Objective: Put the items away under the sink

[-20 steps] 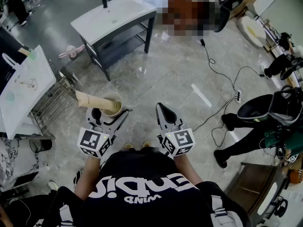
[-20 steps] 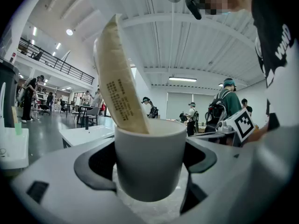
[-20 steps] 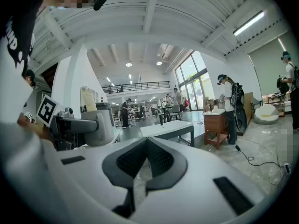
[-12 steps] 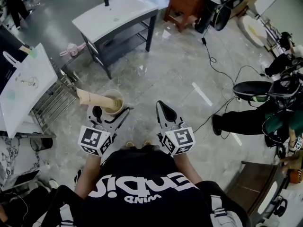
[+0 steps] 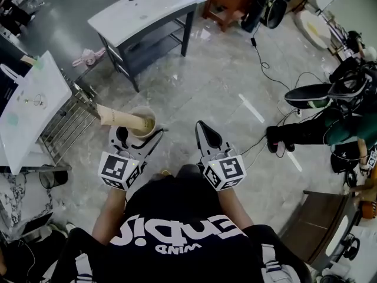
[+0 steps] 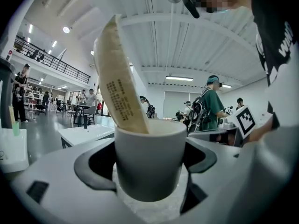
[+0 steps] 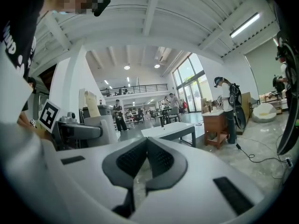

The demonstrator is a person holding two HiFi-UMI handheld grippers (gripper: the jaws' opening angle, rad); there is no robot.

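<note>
L gripper (image 5: 140,135): you've got jaws spread wide, clamped on white cup (image 6: 148,164), pads vs. cup's sides. Beige tube (image 6: 119,85) stands in cup, leans left over rim. R gripper (image 7: 145,158): jaws pressed together, nothing btwn. You hold both just ahead of torso, side by side, approx. level. Sink (image 5: 138,7) far ahead, slightly left, well apart from cup; open shelf (image 5: 150,55) under it. Wire rack (image 5: 68,125) on floor, left of cup.
</note>
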